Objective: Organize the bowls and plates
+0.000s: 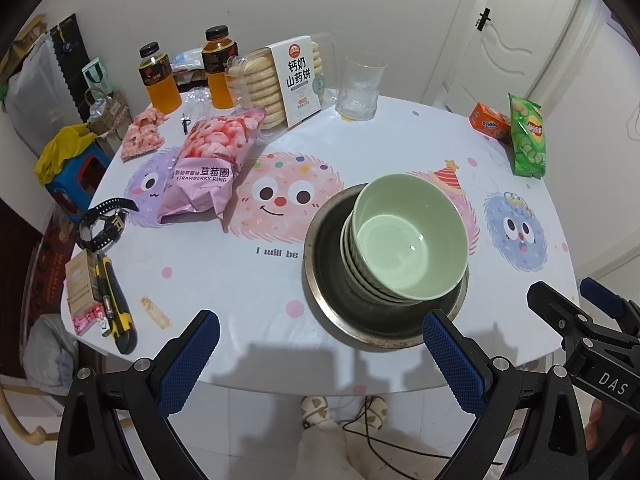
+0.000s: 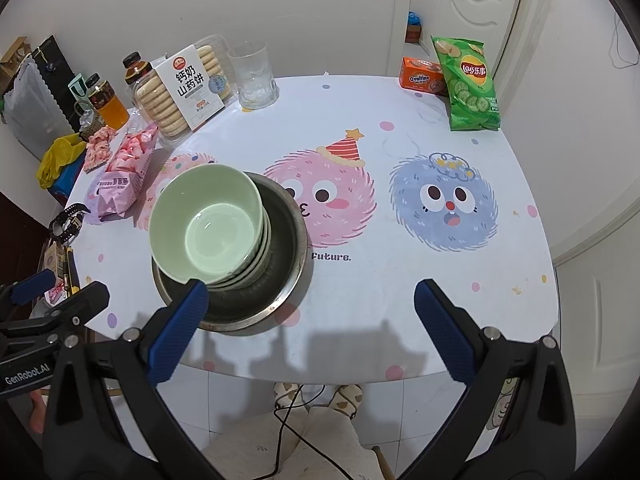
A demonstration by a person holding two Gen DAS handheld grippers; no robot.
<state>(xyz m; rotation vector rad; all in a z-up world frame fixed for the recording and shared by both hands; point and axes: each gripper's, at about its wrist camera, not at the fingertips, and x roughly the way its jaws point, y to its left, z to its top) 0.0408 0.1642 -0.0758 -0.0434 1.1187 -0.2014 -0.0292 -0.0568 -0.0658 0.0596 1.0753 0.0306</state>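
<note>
Fingers (image 1: 202, 354) on both our grippers spread wide, gripping nothing; green bowl stack (image 1: 404, 240) sits in metal plate (image 1: 320, 280) on table (image 1: 240, 280).

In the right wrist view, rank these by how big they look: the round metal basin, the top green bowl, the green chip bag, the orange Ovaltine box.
1. Round metal basin
2. Top pale green ceramic bowl, though it is raised nearer the camera
3. Green chip bag
4. Orange Ovaltine box

The bag and box sit farther off, so they look smaller than they are.
</note>
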